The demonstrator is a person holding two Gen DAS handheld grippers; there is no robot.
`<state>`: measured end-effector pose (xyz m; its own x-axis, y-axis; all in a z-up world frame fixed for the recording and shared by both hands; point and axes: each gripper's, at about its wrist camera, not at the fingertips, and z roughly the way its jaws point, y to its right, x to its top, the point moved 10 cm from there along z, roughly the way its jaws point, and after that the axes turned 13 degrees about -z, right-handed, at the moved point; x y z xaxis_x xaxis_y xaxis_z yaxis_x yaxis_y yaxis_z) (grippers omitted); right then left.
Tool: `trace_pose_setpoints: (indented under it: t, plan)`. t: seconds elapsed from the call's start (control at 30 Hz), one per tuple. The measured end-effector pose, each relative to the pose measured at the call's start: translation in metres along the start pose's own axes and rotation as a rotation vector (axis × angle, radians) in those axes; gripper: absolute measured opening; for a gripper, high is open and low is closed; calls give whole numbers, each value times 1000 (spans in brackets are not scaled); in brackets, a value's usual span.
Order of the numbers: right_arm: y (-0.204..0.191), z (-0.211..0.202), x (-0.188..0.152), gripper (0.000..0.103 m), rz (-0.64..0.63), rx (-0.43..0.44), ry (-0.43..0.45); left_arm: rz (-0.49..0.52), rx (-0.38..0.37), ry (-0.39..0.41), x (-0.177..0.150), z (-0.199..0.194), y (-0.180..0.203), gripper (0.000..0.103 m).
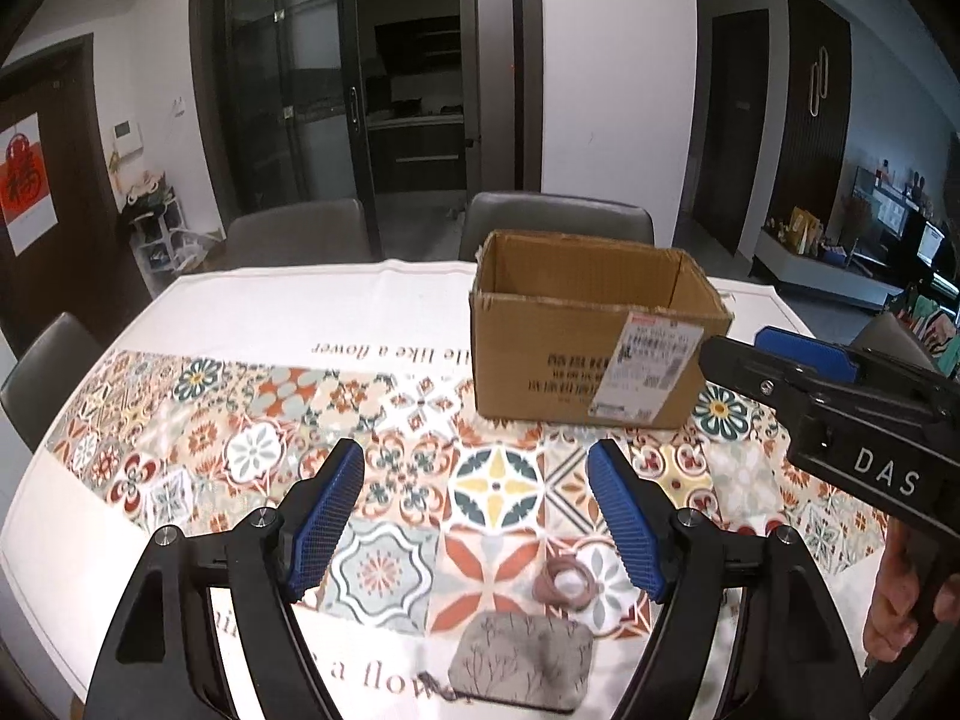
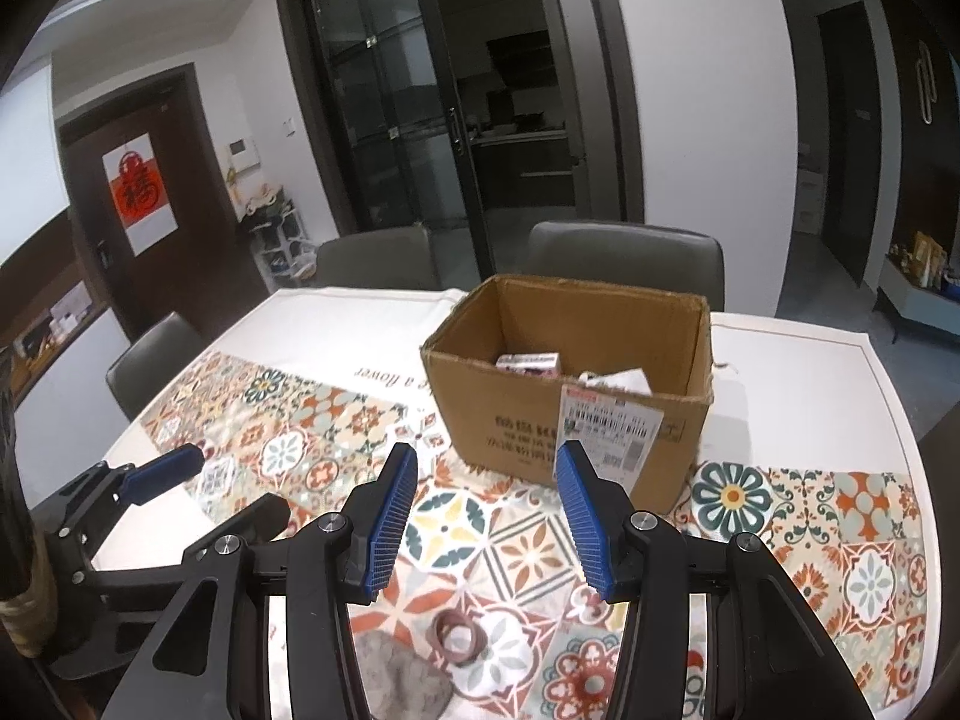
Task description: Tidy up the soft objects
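A patterned tablecloth (image 1: 180, 312) covers the whole table, floral tiles across the middle of both views and white cloth beyond. On it, right of centre in the upper half of each frame, stands an open cardboard box (image 1: 540, 372) with a shipping label on its near face; the right wrist view shows a small printed packet (image 2: 531, 365) and some pale wrapping already inside.

Low in the frame, near the bottom centre of the left wrist view, lies a grey fabric pouch (image 1: 521, 657), flat, with a faint branch print. Just above it, touching or nearly so, sits a small bundle of brownish hair ties (image 1: 561, 585).

The left gripper (image 1: 477, 516) is spread wide with nothing between its pads, the jaws easing apart. The right gripper (image 2: 486, 528) is also released and empty, standing narrower.

The pouch looks light and limp; it should fold when pinched, so a grip across one short edge or a bunched middle seems best. The hair ties are lighter still, stretchy and prone to slip; pinching through the whole loop looks safest
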<state>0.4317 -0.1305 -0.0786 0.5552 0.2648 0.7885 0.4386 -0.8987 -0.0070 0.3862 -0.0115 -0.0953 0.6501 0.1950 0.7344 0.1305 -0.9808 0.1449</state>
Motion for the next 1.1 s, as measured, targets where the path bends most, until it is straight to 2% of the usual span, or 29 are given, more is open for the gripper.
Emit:
trace_pose_setpoints:
  t: [0.4, 0.5, 0.57, 0.9, 1.0, 1.1]
  plan:
    - [-20, 3, -34, 50, -59, 83, -41, -3, 0, -32, -43, -9, -1, 85]
    - [-24, 4, -42, 57, -59, 103, -51, -5, 0, -46, -51, -8, -2, 87]
    - [-25, 6, -46, 57, -63, 106, -57, 3, 0, -55, -59, -6, -1, 88]
    - [-35, 21, -78, 58, -113, 140, -134, 26, -27, -149, -102, 13, 2, 91]
    - [-36, 28, -87, 64, -122, 147, -155, 31, -37, -169, -112, 18, 2, 95]
    - [-38, 35, -95, 64, -128, 163, -173, 29, -40, -191, -120, 25, 1, 96]
